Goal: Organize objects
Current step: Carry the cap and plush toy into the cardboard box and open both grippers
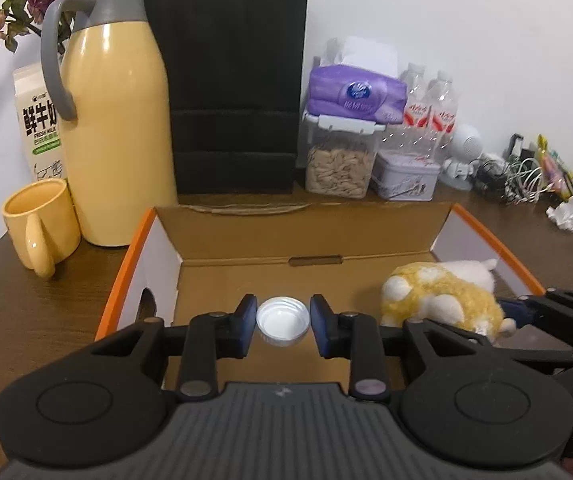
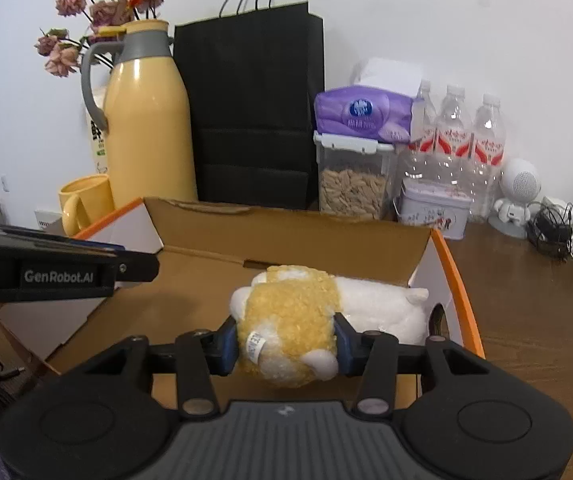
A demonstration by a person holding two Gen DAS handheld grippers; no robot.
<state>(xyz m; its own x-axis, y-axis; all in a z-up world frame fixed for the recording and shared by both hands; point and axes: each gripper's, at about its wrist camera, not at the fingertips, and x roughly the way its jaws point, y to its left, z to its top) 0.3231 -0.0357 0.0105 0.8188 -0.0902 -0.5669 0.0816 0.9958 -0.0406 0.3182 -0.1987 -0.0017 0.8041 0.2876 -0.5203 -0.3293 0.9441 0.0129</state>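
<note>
Two tongs over the open box

Left view: the left tongs [image 1: 283,322] at lower middle seem to pinch a white cap [image 1: 283,321] over the cardboard box [image 1: 246,236].
Right view: the right tongs [image 2: 284,346] at lower middle squeeze the yellow and white plush toy [image 2: 290,312] inside that box.

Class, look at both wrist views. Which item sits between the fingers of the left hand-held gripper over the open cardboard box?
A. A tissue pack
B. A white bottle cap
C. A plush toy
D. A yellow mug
B: the left hand-held gripper has the white bottle cap between its fingers, while the plush toy is in the right hand-held gripper.
</note>
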